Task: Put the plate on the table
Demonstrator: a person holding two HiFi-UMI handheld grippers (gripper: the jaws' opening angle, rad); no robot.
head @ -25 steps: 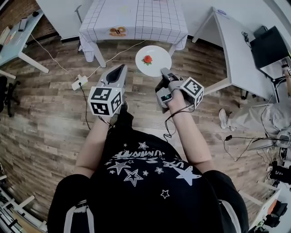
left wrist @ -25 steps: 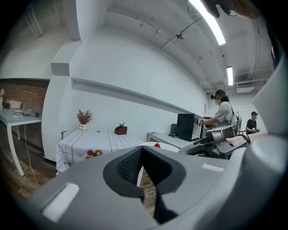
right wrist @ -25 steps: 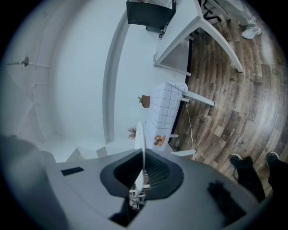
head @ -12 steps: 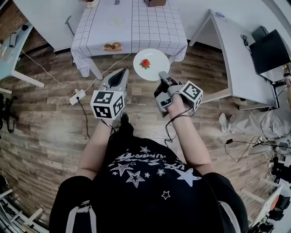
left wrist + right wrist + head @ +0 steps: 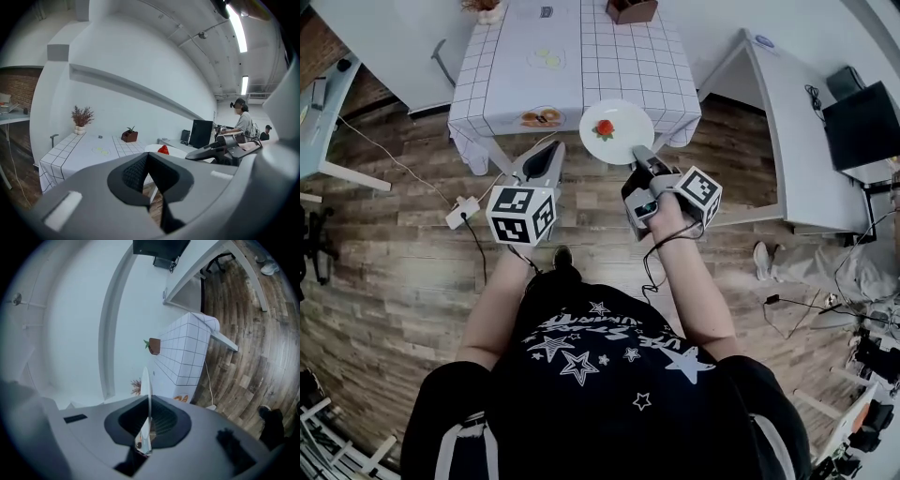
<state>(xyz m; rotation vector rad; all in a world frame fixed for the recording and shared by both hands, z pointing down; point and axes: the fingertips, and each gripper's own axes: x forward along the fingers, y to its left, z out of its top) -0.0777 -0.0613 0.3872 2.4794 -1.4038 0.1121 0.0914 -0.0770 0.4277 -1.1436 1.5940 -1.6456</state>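
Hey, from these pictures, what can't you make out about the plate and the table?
- Head view: whether the plate touches the table or hangs above it; looking down hides height.
- Right gripper view: the plate's top, edge-on in the jaws of the right gripper.
- Head view: the red food and the brown snack, too small to name.
- Head view: the brown box, cut by the top edge.

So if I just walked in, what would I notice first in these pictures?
Most likely the white plate with a red fruit on it, pinched by its rim in the right gripper, at the near edge of the checked-cloth table in the head view. Next, the black-and-white marker cubes on both grippers, and the left gripper alongside, shut and empty.
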